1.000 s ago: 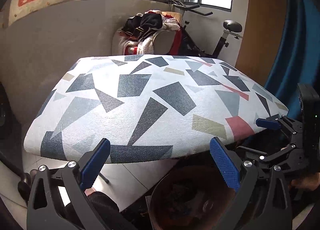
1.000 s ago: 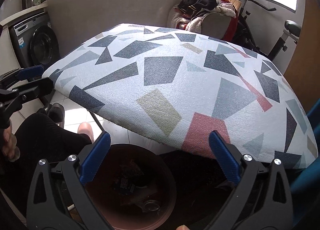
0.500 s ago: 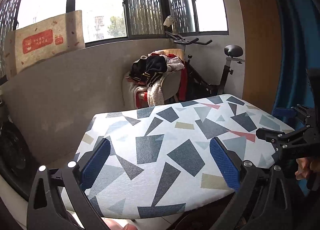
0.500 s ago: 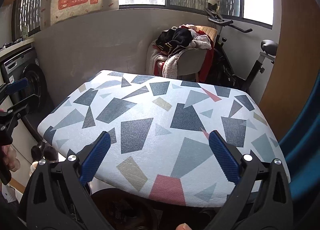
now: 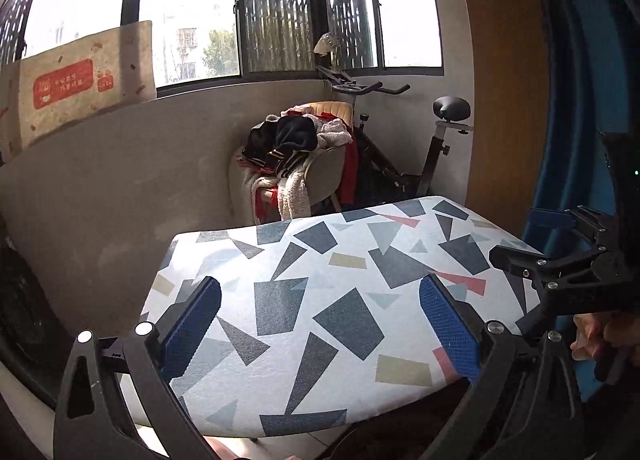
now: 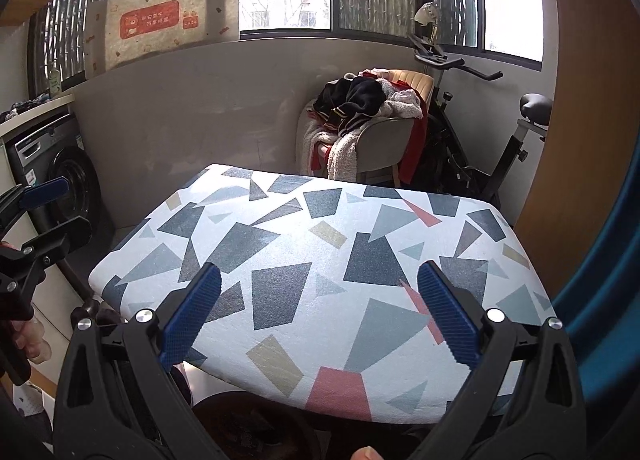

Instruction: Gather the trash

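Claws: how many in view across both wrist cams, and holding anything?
2. The left claw hangs open over the patterned table, holding nothing. The right claw is open too, over the same table, also empty.

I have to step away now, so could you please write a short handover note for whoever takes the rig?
Left hand-held gripper: open, holding nothing, raised over the patterned table.
Right hand-held gripper: open, holding nothing, also above the table.
Brown bin: on the floor under the table's near edge, with dark contents that cannot be made out.
Done: no trash shows on the tabletop.
Left: check around the table for remaining trash; none is in view.
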`<act>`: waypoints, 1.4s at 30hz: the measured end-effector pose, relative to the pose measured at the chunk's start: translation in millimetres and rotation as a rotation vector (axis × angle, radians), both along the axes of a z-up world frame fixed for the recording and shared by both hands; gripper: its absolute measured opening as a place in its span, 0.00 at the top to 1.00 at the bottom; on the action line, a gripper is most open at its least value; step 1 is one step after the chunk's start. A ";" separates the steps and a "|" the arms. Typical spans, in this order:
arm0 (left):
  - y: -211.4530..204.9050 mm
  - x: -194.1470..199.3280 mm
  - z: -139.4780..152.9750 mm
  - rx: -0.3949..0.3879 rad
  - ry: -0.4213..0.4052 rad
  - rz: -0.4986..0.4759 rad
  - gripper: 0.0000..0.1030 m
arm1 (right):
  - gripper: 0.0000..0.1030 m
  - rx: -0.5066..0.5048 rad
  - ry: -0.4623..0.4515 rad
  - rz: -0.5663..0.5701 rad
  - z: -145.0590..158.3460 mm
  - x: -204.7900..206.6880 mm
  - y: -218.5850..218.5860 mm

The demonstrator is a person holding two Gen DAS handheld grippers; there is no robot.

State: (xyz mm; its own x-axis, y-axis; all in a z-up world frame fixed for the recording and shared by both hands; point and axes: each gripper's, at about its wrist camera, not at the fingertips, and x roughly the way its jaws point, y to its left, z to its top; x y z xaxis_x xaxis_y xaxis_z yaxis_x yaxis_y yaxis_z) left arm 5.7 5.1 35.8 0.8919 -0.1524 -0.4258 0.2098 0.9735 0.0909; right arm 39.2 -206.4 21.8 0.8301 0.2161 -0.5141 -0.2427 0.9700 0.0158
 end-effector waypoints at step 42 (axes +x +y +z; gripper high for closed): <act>11.1 9.0 -0.1 -0.024 0.034 0.038 0.06 | 0.06 0.003 0.011 -0.037 3.3 -2.5 -8.2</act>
